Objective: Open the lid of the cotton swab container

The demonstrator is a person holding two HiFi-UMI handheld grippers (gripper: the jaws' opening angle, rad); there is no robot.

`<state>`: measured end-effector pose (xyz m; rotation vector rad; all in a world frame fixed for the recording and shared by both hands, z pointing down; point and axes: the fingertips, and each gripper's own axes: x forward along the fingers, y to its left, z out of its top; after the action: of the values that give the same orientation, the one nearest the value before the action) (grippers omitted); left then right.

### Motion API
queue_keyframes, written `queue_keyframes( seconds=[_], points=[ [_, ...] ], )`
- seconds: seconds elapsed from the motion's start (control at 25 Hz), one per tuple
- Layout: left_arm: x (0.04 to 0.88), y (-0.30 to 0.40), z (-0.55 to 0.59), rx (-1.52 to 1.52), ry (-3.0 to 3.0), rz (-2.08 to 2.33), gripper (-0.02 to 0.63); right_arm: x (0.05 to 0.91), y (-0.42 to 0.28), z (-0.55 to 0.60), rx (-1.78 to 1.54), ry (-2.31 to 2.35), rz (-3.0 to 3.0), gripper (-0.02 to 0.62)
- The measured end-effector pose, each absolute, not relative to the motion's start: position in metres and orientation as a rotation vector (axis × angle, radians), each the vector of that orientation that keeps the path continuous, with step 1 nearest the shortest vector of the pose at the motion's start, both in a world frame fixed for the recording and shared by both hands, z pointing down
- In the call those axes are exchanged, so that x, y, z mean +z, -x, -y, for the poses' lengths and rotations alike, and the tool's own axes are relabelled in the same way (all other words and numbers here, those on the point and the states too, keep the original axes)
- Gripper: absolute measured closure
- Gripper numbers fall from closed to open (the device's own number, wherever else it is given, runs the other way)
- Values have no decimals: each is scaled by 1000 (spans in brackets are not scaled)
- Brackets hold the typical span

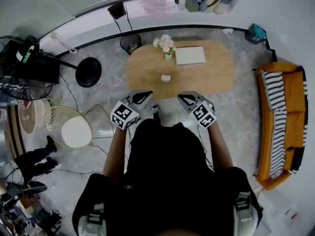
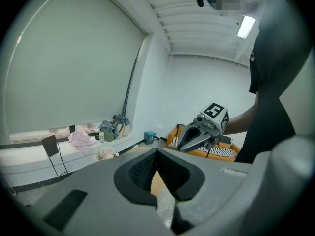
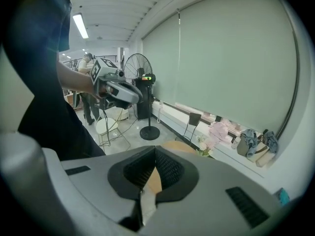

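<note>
The cotton swab container (image 1: 166,77) is a small white thing on the oval wooden table (image 1: 211,77), near its front edge, lid closed as far as I can tell. Both grippers hover short of the table, apart from the container. My left gripper (image 1: 146,95) is shut and empty, its jaws meeting in the left gripper view (image 2: 157,151). The right gripper (image 1: 183,98) is also shut with nothing held, seen closed in its own view (image 3: 155,149). Each gripper appears in the other's view: the right gripper (image 2: 196,135) and the left gripper (image 3: 119,91).
On the table stand a flower vase (image 1: 167,46) and a white flat box (image 1: 190,55). An orange sofa (image 1: 288,122) with a striped blanket lies right. A black lamp base (image 1: 88,72), a wire stool (image 1: 74,129) and a fan (image 3: 138,68) stand left. The window ledge (image 1: 98,23) holds clothes and bags.
</note>
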<state>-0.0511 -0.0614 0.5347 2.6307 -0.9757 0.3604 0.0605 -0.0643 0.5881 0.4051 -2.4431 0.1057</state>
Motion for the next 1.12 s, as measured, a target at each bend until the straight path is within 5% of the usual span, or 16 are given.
queue_keyframes(
  seconds=[1.12],
  points=[
    [577,111,141,393,-2585,836,606,666,-16,114,209,-347,2272,600]
  ],
)
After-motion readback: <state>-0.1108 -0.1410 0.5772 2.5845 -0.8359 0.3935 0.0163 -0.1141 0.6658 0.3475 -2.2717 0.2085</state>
